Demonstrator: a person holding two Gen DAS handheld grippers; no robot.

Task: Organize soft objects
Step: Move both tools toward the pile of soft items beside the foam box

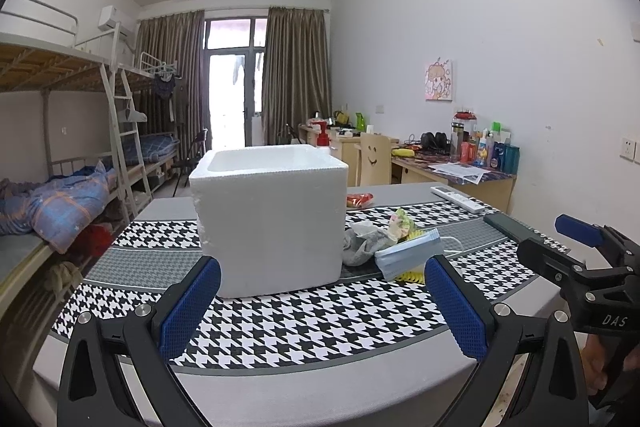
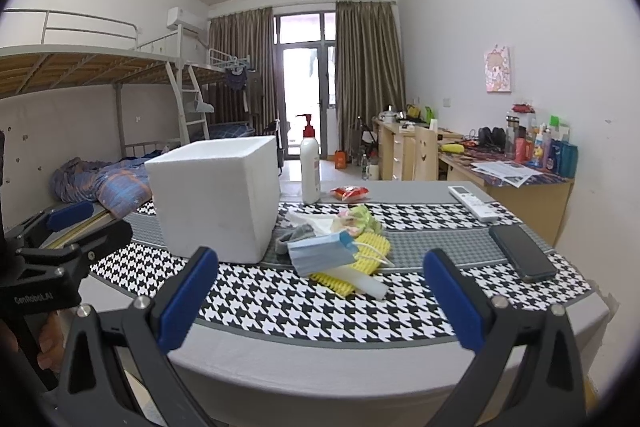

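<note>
On a houndstooth table, 2 grippers, left gripper and right gripper, hover spread and empty before grasping; next likely lifts blue masks into foam box.

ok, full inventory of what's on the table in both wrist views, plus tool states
foam box: 1, white, open top, left of centre on the houndstooth table
face masks: small stack, blue, front of the pile right of the box
foam net sleeve: 1, yellow, under the masks
sock: 1, grey, against the box's right side
floral cloth: 1, green and pink, back of the pile
pump bottle: 1, white with red pump, behind the box
snack packet: 1, red, far edge
remote: 1, white, far right
phone: 1, dark, right, face down or screen off
left tool: open, empty, facing the box
right tool: open, empty, facing the pile
</note>
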